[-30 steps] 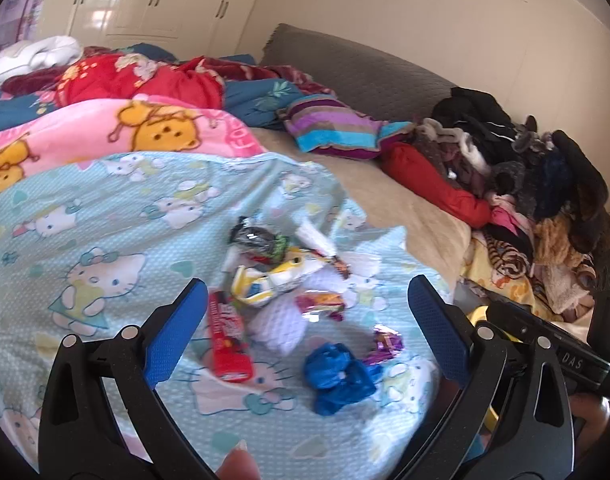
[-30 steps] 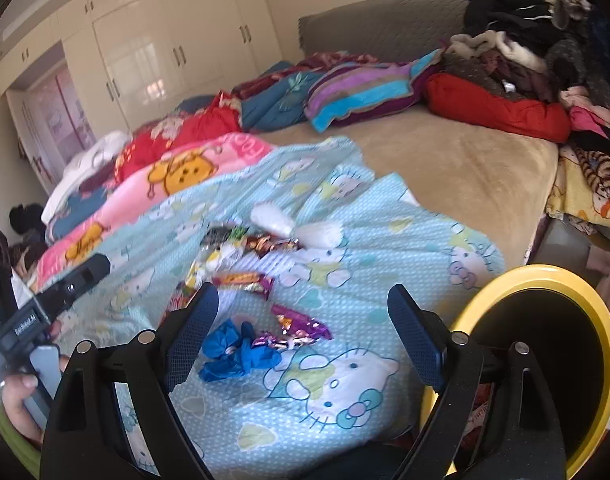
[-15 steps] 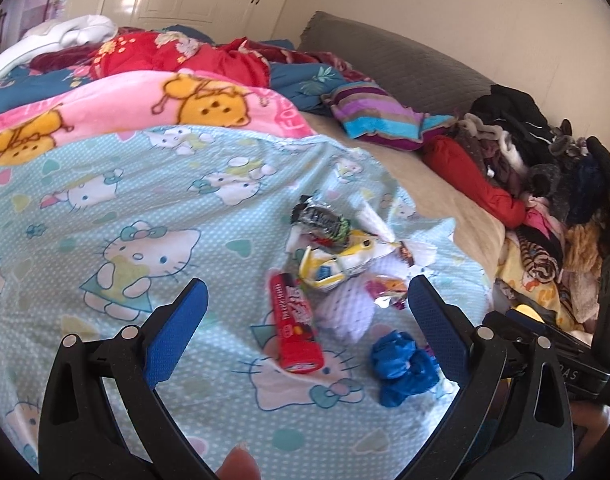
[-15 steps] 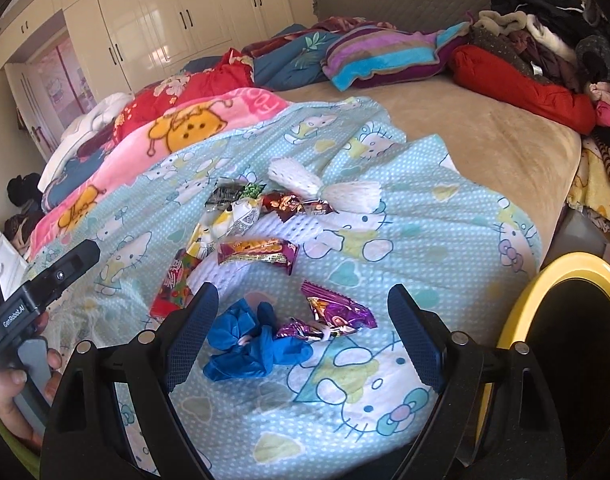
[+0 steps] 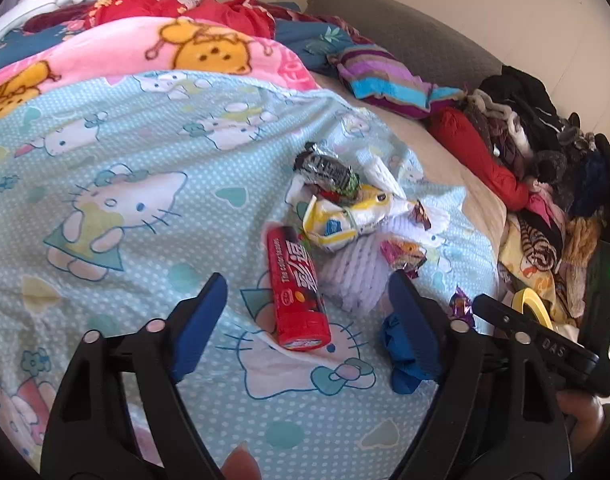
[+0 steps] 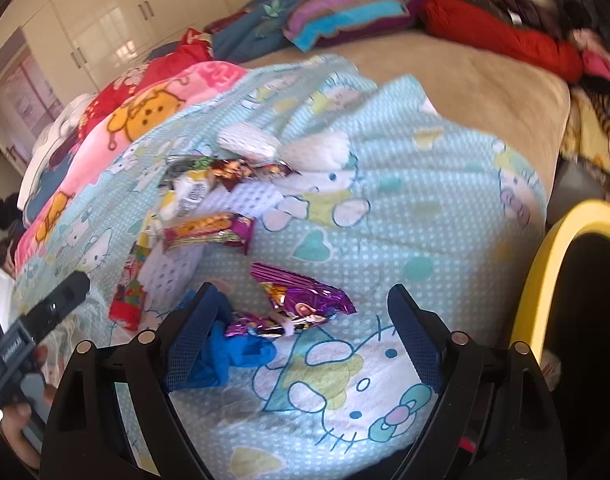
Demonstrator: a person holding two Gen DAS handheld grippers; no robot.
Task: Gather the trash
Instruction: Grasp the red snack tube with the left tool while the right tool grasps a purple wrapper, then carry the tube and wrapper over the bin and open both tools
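Both sets of jaws wide and empty over the trash heap on the blue blanket, so best to drop the left gripper square across the red tube, right gripper onto the purple wrapper, bin just alongside.

One red candy tube; one crumpled blue glove; two purple foil wrappers; one yellow-white snack bag; one black wrapper; one yellow-rimmed bin.
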